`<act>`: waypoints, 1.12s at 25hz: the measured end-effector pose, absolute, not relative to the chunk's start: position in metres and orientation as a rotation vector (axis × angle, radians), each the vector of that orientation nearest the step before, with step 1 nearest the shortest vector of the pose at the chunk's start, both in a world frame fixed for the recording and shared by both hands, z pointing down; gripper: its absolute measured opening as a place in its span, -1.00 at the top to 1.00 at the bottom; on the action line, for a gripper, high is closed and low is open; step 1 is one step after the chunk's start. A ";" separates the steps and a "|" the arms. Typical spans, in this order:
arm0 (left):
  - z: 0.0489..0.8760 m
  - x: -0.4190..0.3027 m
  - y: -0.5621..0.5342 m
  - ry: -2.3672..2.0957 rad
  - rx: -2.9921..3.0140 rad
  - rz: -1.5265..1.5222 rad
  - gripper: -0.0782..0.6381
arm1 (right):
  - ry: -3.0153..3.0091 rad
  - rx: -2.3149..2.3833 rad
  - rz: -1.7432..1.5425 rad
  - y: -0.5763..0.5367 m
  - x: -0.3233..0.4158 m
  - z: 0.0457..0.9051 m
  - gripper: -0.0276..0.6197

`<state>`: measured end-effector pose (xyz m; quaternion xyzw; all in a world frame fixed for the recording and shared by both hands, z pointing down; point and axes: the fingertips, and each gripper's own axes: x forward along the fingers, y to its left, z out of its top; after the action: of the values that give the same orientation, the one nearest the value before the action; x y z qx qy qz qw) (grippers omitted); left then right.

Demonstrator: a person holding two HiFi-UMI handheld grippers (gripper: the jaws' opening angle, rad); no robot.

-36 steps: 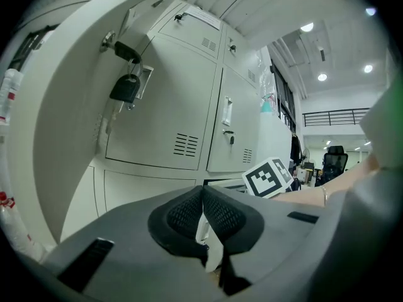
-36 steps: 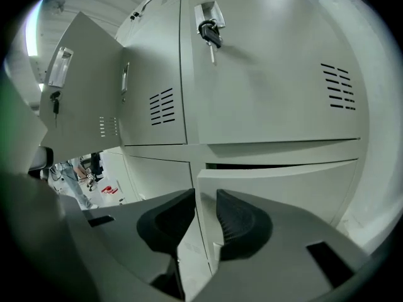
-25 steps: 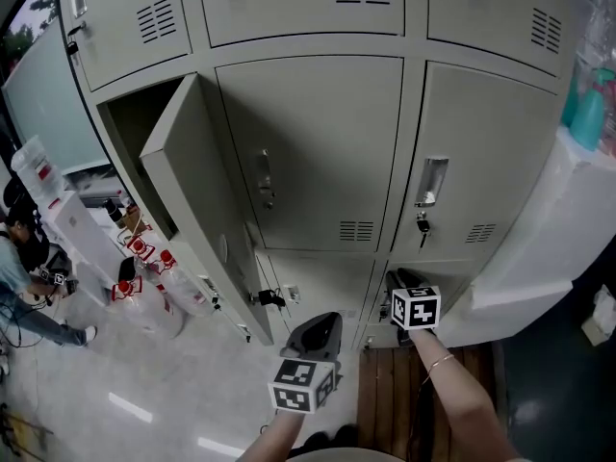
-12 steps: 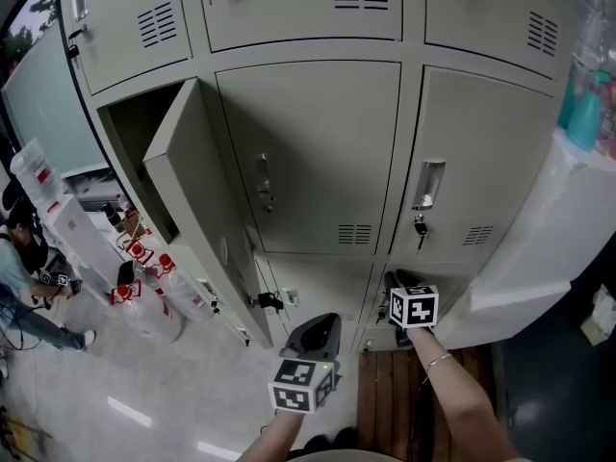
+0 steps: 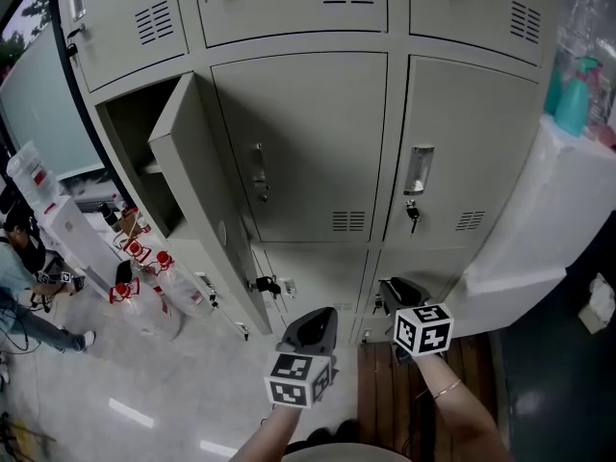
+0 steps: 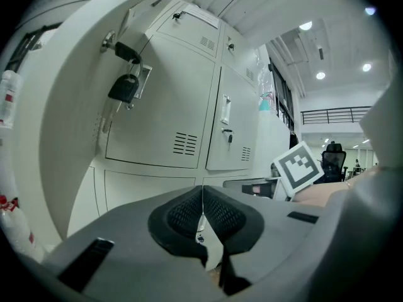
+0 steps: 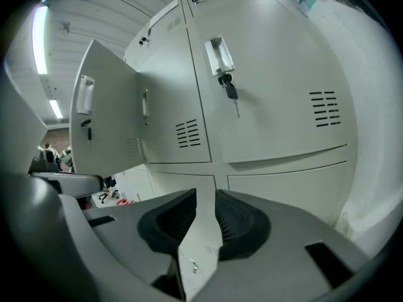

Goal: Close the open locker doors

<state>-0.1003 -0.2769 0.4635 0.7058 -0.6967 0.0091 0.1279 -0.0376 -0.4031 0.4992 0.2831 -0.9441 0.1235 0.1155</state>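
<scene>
Locker door [image 5: 204, 195] hangs wide open — neighbouring doors [image 5: 308, 142] shut.

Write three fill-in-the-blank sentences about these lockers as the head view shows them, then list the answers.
1. The open locker door belongs to the ___ column of the lockers.
2. That door is hinged on its ___ edge, next to the middle closed door.
3. The vent slots on the middle closed door sit near its ___ right corner.

Missing words: left; right; lower
</scene>
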 end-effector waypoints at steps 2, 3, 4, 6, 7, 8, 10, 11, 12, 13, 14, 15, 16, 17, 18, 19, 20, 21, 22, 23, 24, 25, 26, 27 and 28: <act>0.462 -0.098 -0.272 -2.031 2.059 0.028 0.72 | -2.799 0.809 0.354 -0.386 -0.031 0.489 0.66; 0.460 -0.097 -0.268 -2.034 2.062 0.029 0.72 | -2.814 0.802 0.353 -0.378 -0.028 0.485 0.66; 0.459 -0.097 -0.265 -2.038 2.064 0.030 0.72 | -2.829 0.798 0.353 -0.371 -0.025 0.480 0.66; 0.454 -0.096 -0.259 -2.050 2.068 0.032 0.73 | -2.857 0.791 0.347 -0.357 -0.019 0.471 0.68; 0.452 -0.095 -0.255 -2.057 2.068 0.033 0.73 | -2.869 0.783 0.345 -0.350 -0.017 0.467 0.68; 0.450 -0.095 -0.251 -2.064 2.067 0.032 0.73 | -2.881 0.772 0.346 -0.344 -0.015 0.463 0.68; 0.446 -0.094 -0.243 -2.077 2.064 0.028 0.72 | -2.903 0.745 0.349 -0.334 -0.014 0.456 0.68; 0.444 -0.094 -0.239 -2.084 2.061 0.026 0.72 | -2.913 0.732 0.351 -0.329 -0.015 0.453 0.68; 0.443 -0.095 -0.234 -2.091 2.057 0.024 0.73 | -2.923 0.719 0.352 -0.325 -0.016 0.449 0.68; 0.441 -0.095 -0.229 -2.100 2.053 0.022 0.72 | -2.934 0.706 0.353 -0.320 -0.017 0.446 0.68; 0.440 -0.096 -0.224 -2.110 2.046 0.019 0.73 | -2.945 0.692 0.352 -0.316 -0.020 0.443 0.68; 0.439 -0.098 -0.218 -2.121 2.038 0.017 0.72 | -2.956 0.678 0.350 -0.311 -0.022 0.440 0.68; 0.439 -0.100 -0.213 -2.132 2.028 0.013 0.72 | -2.965 0.661 0.348 -0.306 -0.025 0.438 0.68; 0.438 -0.103 -0.207 -2.143 2.016 0.010 0.73 | -2.973 0.641 0.347 -0.301 -0.029 0.436 0.68; 0.438 -0.105 -0.201 -2.155 2.004 0.008 0.73 | -2.979 0.619 0.345 -0.295 -0.033 0.435 0.68; 0.439 -0.108 -0.195 -2.167 1.991 0.007 0.72 | -2.983 0.596 0.344 -0.290 -0.038 0.434 0.68; 0.439 -0.112 -0.188 -2.181 1.979 0.009 0.72 | -2.988 0.573 0.342 -0.283 -0.042 0.433 0.68; 0.439 -0.117 -0.181 -2.199 1.966 0.014 0.72 | -2.993 0.550 0.344 -0.277 -0.047 0.432 0.68; 0.439 -0.122 -0.173 -2.220 1.952 0.019 0.73 | -3.002 0.527 0.347 -0.271 -0.053 0.430 0.68; 0.438 -0.128 -0.164 -2.240 1.936 0.019 0.72 | -3.011 0.502 0.349 -0.264 -0.059 0.428 0.68; 0.436 -0.134 -0.156 -2.261 1.919 0.018 0.72 | -3.020 0.476 0.350 -0.257 -0.066 0.425 0.68; 0.435 -0.141 -0.148 -2.286 1.903 0.017 0.73 | -3.028 0.450 0.348 -0.250 -0.073 0.423 0.68; 0.434 -0.149 -0.139 -2.311 1.886 0.018 0.72 | -3.035 0.423 0.347 -0.243 -0.081 0.422 0.68; 0.433 -0.156 -0.131 -2.333 1.869 0.020 0.72 | -3.039 0.395 0.346 -0.235 -0.089 0.421 0.68; 0.433 -0.163 -0.122 -2.352 1.850 0.021 0.72 | -3.043 0.368 0.345 -0.227 -0.097 0.420 0.68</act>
<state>-0.1635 -0.1220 0.4325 0.6164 -0.7839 0.0069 0.0746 -0.0966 -0.2267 0.4204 0.1192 -0.9861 0.1118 0.0288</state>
